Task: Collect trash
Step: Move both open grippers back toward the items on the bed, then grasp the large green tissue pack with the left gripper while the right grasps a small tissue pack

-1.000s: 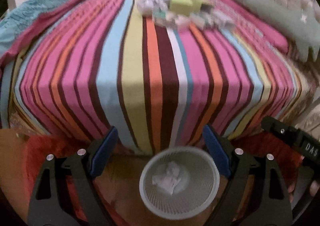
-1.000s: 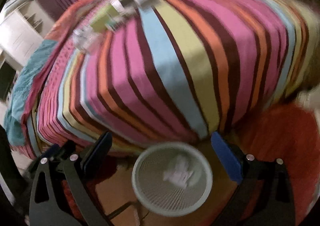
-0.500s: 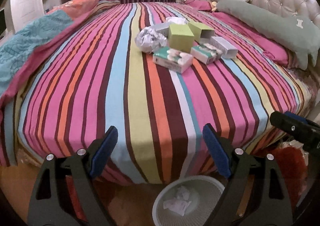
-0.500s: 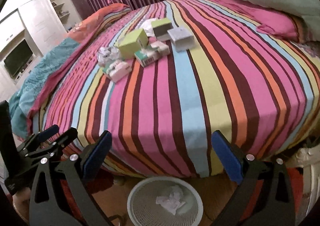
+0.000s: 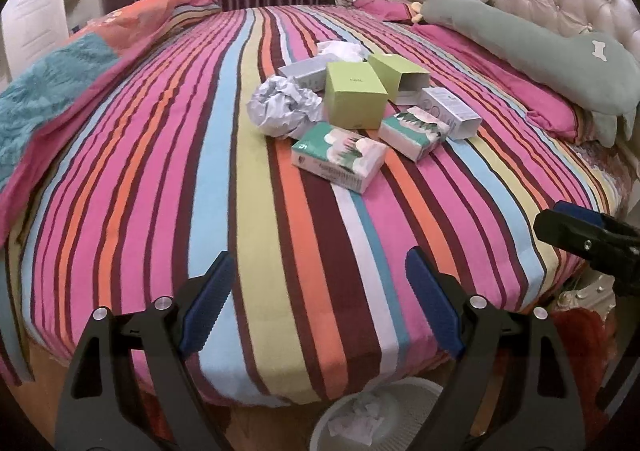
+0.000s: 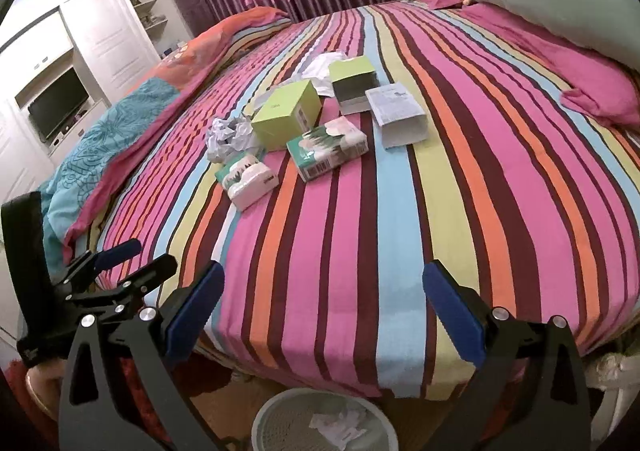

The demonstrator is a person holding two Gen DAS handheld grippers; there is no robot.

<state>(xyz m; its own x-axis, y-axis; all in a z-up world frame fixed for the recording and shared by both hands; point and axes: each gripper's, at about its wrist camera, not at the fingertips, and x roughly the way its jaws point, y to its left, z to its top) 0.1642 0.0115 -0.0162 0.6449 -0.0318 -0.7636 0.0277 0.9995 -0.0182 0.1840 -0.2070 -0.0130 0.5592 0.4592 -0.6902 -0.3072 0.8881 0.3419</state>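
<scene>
A pile of trash lies mid-bed on the striped cover: a crumpled paper ball (image 5: 284, 107) (image 6: 228, 137), a lime-green box (image 5: 354, 95) (image 6: 286, 113), a second open green box (image 5: 398, 77) (image 6: 354, 83), two green-and-white tissue packs (image 5: 338, 155) (image 6: 326, 149), a white carton (image 5: 450, 111) (image 6: 398, 119). A white mesh bin (image 5: 372, 417) (image 6: 324, 423) with crumpled paper inside stands on the floor at the bed's foot. My left gripper (image 5: 316, 297) is open and empty above the bed edge. My right gripper (image 6: 324, 315) is open and empty too.
A long green pillow (image 5: 532, 47) and pink pillows lie along the tufted headboard at the right. A folded teal and orange quilt (image 5: 60, 91) lies on the bed's left side. White wardrobes with a TV (image 6: 60, 103) stand at the left. Red rug by the bin.
Both grippers have risen and tilted up from the bin toward the bed. The bin has slid to the bottom edge of both views, and the trash pile looks nearer.
</scene>
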